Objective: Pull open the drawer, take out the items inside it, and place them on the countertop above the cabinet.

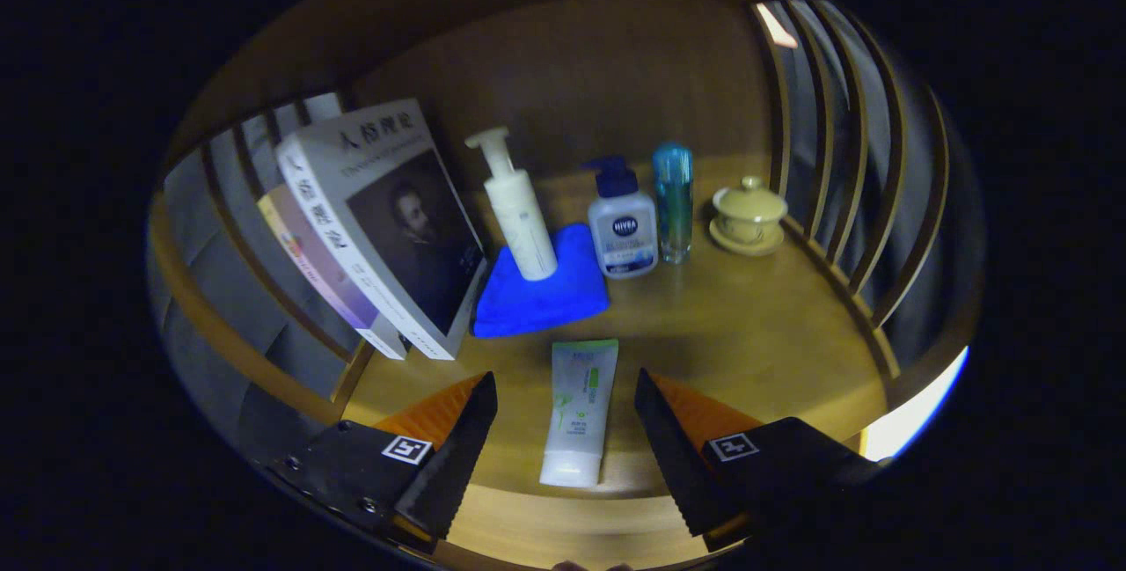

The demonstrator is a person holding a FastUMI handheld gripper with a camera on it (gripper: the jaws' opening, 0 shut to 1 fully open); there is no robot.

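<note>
My tool (565, 430) is wide open, gripping nothing; the tube (579, 410) lies flat on the surface (748, 333) between its fingers, near the front edge. Judged progress: the tube seems placed, tool clear of it. Behind stand a pump bottle (519, 215) on a blue cloth (545, 294), two more bottles, a lidded cup (749, 215), and books (378, 228) along the left rail. Drawer not visible, so what remains inside it I cannot tell.

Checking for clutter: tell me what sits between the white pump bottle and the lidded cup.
In the gripper view, two bottles stand between the white pump bottle and lidded cup: a dark-capped pump bottle, then a blue glass bottle.
</note>
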